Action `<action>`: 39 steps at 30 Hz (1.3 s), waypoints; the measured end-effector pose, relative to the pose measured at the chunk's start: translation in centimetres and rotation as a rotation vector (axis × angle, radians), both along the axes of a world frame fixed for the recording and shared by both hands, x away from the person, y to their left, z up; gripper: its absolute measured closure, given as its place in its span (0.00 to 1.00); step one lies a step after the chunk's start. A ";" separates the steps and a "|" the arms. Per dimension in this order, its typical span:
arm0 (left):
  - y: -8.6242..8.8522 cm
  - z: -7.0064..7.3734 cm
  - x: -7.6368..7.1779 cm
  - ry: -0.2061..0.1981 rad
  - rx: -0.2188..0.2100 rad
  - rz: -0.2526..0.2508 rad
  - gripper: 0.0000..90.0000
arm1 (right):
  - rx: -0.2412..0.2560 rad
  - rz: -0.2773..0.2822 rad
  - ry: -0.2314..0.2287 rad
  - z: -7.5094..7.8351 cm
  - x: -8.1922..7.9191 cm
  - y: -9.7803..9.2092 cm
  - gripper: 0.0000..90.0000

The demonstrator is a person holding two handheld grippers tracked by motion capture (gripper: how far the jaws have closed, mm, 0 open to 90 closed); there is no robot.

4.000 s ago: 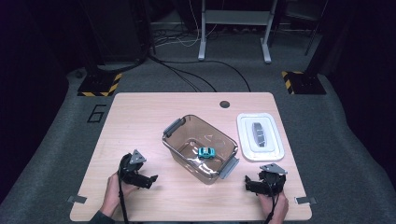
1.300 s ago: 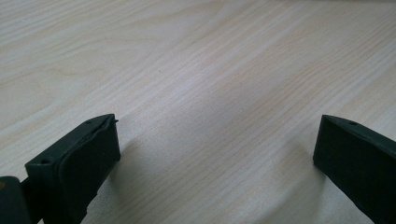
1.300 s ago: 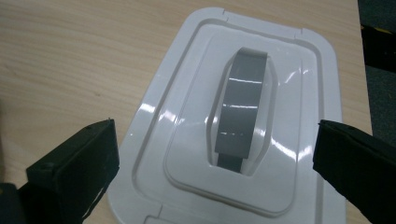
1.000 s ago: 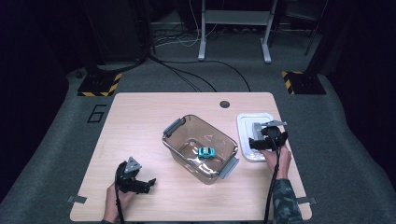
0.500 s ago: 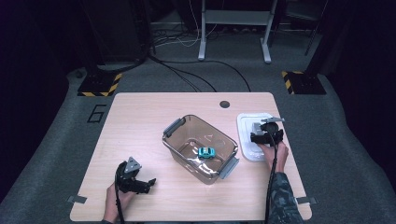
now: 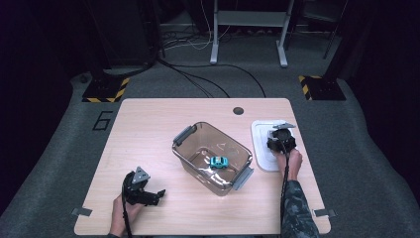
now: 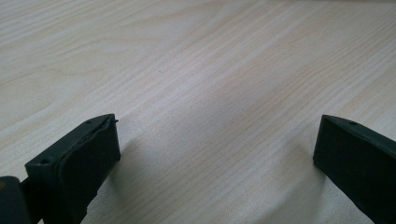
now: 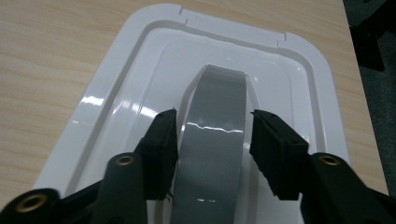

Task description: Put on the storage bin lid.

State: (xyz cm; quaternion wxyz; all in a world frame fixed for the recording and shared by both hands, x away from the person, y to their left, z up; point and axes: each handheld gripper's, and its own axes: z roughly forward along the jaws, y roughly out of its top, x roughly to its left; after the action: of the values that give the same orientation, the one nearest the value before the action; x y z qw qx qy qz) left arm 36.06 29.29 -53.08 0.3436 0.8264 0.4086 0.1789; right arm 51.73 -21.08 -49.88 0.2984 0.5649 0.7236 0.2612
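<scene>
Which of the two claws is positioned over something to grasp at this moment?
The right claw: its jaws straddle the grey handle of the white lid, not yet closed. The left claw rests open on bare table, nothing between its jaws.

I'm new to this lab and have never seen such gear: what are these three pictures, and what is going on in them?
A person holds a two-jaw tool in each hand at a wooden table. The high view looks down from above; the other two views ride on the tools. The left gripper rests open over bare wood. The right gripper straddles the grey handle of a white lid, jaws either side, not yet closed on it. A clear bin in the middle holds a small teal toy car.
</scene>
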 end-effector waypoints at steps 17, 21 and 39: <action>0.0 0.0 0.0 0.000 -0.004 0.002 0.00 | 0.028 0.030 -0.017 1.0 -0.8 -0.8 0.74; 0.0 0.0 0.0 -0.001 -0.005 0.003 0.00 | 0.040 0.047 -0.021 1.7 -1.3 -0.9 0.74; 0.0 0.0 0.0 -0.001 -0.004 0.001 0.00 | 0.069 0.099 -0.046 4.7 -3.8 -1.6 0.74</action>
State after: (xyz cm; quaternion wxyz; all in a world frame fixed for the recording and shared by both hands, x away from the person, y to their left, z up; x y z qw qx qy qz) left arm 36.04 29.26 -53.09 0.3453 0.8254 0.4094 0.1787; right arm 47.89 -22.71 -45.21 0.2820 0.5324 0.7342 0.3131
